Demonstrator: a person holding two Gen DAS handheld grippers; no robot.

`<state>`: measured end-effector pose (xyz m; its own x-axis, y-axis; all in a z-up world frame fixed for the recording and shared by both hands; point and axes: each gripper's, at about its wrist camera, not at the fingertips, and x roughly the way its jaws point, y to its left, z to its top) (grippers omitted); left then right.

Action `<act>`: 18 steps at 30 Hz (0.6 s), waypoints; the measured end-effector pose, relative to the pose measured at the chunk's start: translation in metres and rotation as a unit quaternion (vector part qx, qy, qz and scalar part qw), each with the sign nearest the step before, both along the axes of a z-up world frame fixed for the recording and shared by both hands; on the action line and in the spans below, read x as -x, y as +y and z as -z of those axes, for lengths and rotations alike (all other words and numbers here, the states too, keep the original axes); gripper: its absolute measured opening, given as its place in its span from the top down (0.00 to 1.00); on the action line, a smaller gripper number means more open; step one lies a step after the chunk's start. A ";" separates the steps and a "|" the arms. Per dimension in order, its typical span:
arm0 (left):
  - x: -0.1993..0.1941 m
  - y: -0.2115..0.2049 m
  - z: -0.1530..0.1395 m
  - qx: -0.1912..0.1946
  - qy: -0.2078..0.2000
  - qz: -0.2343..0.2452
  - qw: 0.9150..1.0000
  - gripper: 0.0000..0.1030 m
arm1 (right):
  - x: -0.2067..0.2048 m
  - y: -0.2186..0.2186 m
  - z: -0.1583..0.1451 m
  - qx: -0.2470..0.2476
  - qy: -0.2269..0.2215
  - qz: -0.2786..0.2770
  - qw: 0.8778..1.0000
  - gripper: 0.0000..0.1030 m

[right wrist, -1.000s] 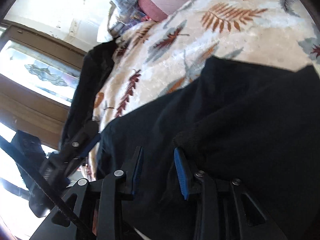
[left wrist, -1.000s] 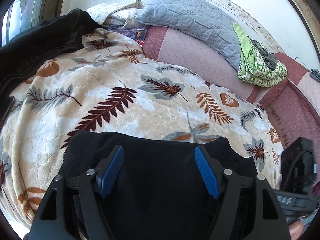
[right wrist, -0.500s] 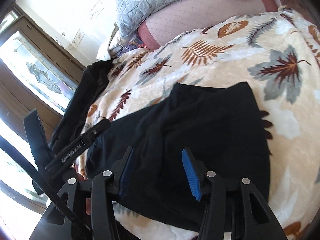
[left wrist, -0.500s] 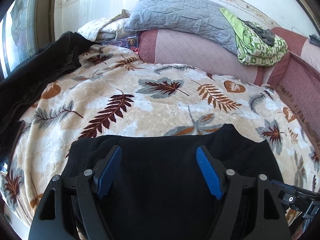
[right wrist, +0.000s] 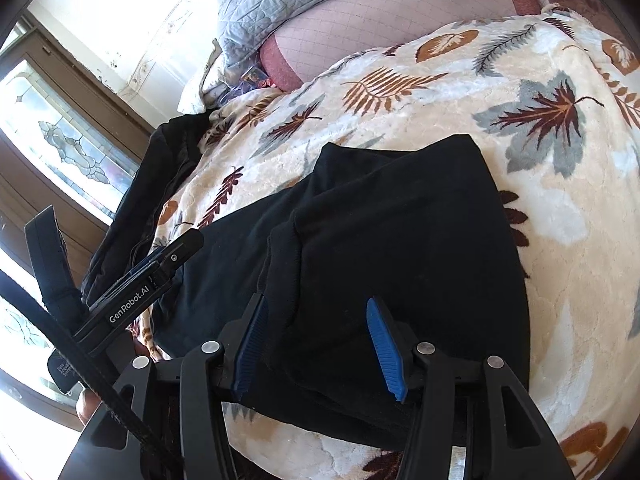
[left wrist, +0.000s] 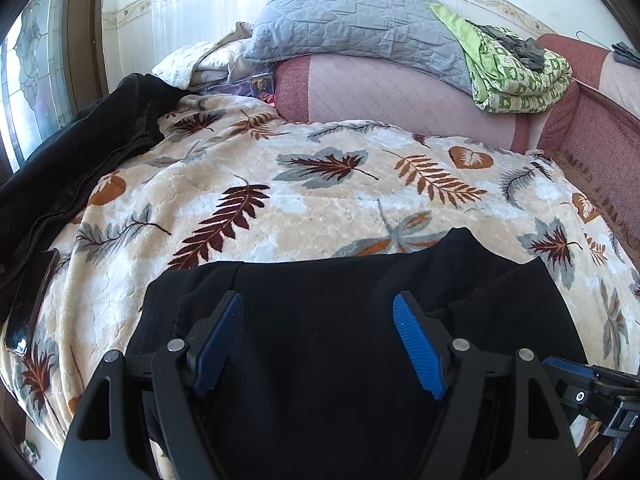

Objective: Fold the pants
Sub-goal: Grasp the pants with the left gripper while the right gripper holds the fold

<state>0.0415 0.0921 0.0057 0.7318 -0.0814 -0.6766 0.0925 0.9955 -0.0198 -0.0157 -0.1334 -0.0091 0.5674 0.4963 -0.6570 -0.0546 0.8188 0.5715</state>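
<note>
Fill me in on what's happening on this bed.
A person is folding soft black fabric pants on a cream leaf-print fleece blanket. The pants lie folded into a compact stack. The left hand-held gripper and right hand-held gripper both hang open over the pants, gripping nothing.

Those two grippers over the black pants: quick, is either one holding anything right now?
Left gripper: open, holding nothing, above the black pants.
Right gripper: open, holding nothing, over the same pants.

I see left gripper (left wrist: pixel 318 338) spread wide over black pants (left wrist: pixel 320 360) | pants on leaf blanket (left wrist: pixel 280 208) | grey pillow (left wrist: pixel 352 24) beyond blanket
</note>
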 end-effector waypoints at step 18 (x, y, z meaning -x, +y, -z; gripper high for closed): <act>-0.004 0.013 0.005 0.037 0.029 -0.005 0.999 0.26 | 0.001 0.011 0.005 0.023 0.005 -0.009 1.000 0.44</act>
<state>0.0459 0.1047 0.0004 0.6929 -0.1264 -0.7098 0.0798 0.9919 -0.0988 -0.0170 -0.1229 -0.0138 0.5518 0.4760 -0.6848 -0.0640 0.8429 0.5343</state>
